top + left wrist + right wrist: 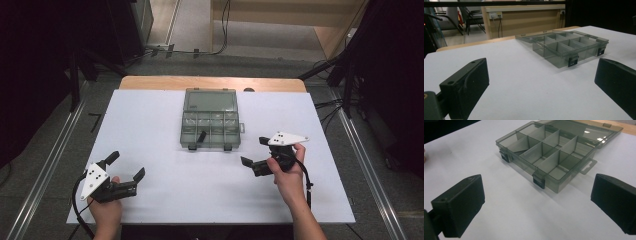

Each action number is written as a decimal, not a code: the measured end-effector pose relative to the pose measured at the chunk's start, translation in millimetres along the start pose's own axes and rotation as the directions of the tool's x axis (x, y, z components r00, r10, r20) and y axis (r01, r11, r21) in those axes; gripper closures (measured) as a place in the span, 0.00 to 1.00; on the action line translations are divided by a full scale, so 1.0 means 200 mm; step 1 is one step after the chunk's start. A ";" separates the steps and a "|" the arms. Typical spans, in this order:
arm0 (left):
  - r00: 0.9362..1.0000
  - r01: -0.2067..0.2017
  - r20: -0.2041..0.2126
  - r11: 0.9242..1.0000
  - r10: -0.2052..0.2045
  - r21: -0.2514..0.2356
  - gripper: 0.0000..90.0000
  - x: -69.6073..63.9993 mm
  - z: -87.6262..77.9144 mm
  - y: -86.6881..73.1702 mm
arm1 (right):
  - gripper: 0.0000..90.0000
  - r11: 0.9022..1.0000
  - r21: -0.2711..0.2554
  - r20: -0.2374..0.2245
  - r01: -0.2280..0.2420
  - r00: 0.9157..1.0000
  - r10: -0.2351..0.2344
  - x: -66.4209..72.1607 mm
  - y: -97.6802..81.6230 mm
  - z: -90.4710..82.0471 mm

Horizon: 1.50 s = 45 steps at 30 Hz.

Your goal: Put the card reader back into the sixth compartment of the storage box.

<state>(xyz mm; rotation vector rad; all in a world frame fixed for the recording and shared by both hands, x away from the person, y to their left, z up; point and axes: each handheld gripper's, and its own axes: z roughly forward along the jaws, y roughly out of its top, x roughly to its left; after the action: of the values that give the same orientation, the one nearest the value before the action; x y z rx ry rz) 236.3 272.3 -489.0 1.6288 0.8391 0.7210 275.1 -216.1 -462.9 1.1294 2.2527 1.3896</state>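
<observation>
Both tongs released and empty, left (127, 165) lower left, right (254, 151) nearer open box (210, 125) at centre; I judge approach, next reach box.

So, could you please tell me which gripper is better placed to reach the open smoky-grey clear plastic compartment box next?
Probably the right gripper: it hovers open close beside the smoky-grey clear plastic compartment box, near its front right latch. The left gripper, also open, sits farther off.

- White table cover (165, 195) lying over the wooden table (150, 82)
- Chairs (471, 15) beyond the table's far edge
- Cables (325, 112) on the floor right of the table
</observation>
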 end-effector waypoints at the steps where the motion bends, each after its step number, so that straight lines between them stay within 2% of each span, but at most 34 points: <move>1: 1.000 0.000 0.000 1.000 0.000 0.000 0.00 0.00 0.00 0.00 | 0.00 1.000 -0.002 0.004 -0.001 1.000 0.001 0.00 -0.01 -0.01; 21: 1.000 -0.002 -0.002 1.000 0.002 0.001 0.00 0.00 0.00 0.00 | 0.00 0.999 -0.033 0.045 -0.043 0.998 0.044 -0.08 -0.14 -0.15; 38: 1.000 -0.004 -0.001 1.000 0.004 0.001 0.00 0.00 0.00 0.00 | 0.00 0.996 -0.048 0.083 -0.080 0.993 0.084 -0.12 -0.25 -0.25; 45: 1.000 -0.002 -0.002 1.000 0.002 0.001 0.00 0.00 0.00 0.00 | 0.00 0.992 -0.081 0.100 -0.092 0.990 0.100 -0.14 -0.30 -0.31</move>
<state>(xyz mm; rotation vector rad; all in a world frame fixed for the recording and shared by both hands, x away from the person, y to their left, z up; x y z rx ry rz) 236.0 272.1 -489.1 1.6301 0.8394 0.7235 229.5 -291.7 -486.4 1.2693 2.0815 1.4057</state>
